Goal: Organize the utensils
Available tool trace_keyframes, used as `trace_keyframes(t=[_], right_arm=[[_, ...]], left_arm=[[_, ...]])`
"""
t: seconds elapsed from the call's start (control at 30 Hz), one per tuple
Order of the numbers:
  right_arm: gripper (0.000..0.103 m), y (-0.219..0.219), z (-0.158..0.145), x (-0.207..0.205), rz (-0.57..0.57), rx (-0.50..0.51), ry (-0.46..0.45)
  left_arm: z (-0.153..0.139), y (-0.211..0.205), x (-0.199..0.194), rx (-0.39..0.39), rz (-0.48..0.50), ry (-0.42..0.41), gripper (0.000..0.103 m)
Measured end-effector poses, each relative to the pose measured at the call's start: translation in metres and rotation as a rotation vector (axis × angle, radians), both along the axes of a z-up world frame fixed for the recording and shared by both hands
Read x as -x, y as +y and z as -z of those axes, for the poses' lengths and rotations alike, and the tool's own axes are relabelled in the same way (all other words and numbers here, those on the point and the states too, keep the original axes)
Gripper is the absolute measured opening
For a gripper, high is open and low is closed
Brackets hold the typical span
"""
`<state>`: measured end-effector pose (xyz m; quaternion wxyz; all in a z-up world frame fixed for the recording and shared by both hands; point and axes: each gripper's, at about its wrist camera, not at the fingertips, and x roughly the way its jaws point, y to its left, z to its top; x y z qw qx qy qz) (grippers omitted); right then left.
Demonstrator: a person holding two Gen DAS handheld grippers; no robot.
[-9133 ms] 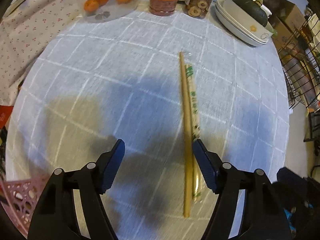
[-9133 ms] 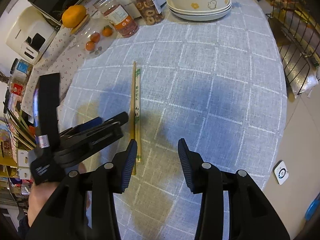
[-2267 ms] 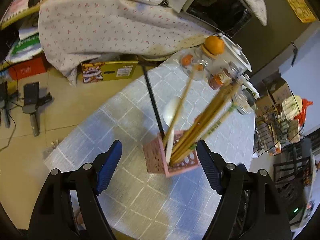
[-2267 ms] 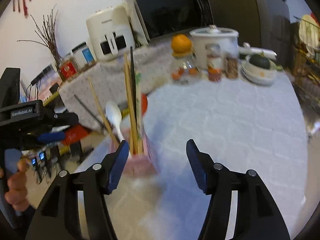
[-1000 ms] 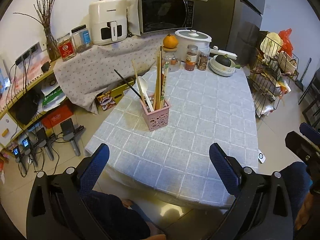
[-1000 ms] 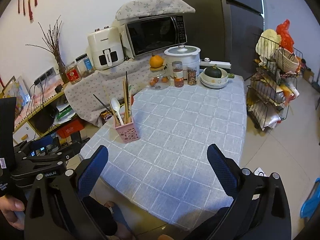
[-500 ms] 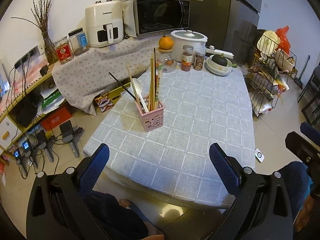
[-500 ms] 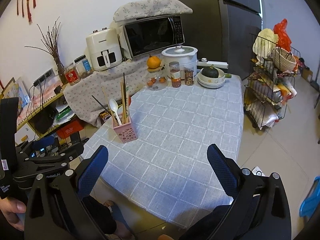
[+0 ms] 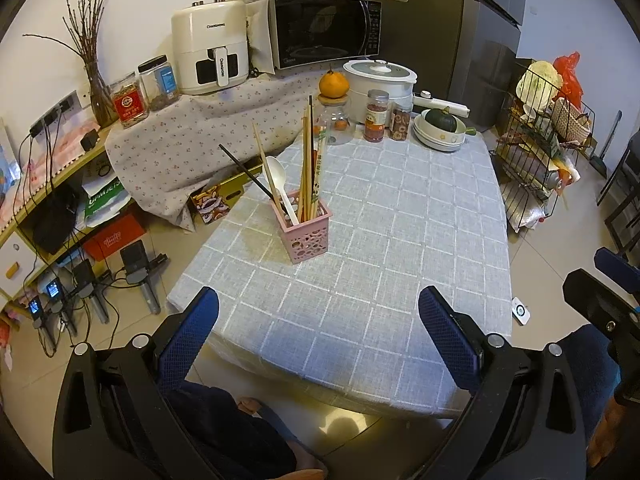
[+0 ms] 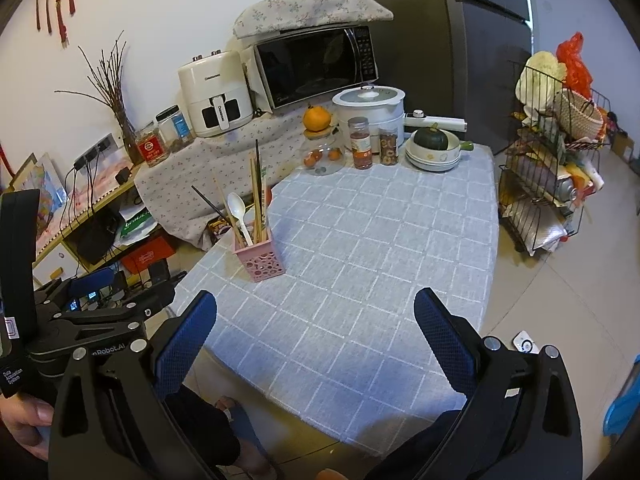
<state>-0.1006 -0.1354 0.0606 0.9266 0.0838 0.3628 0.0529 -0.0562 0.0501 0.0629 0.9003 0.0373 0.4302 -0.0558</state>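
left wrist view: the left gripper (image 9: 318, 322) is spread wide and holds nothing, hanging off the near edge of the table (image 9: 400, 240); the right gripper (image 10: 316, 330) is just as wide and empty. ahead and a little left of both stands the pink holder (image 9: 307, 234), chopsticks (image 9: 308, 160) and a white spoon (image 9: 278, 184) upright inside it. no utensil lies loose, so the sorting looks finished

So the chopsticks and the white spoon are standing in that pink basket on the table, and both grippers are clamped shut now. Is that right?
Not quite. The chopsticks and white spoon do stand in the pink basket on the table, but the left gripper and right gripper are both wide open, holding nothing, as each wrist view shows.
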Motion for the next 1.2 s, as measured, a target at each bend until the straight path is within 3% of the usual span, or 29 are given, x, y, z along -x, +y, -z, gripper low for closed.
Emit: trace_keyframes(t=[1.2], right_arm=[[0.096, -0.0047, 0.0051, -0.0040, 0.007, -0.033, 0.009]], left_arm=[[0.0022, -0.0071, -0.0029, -0.011, 0.017, -0.008, 0.096]])
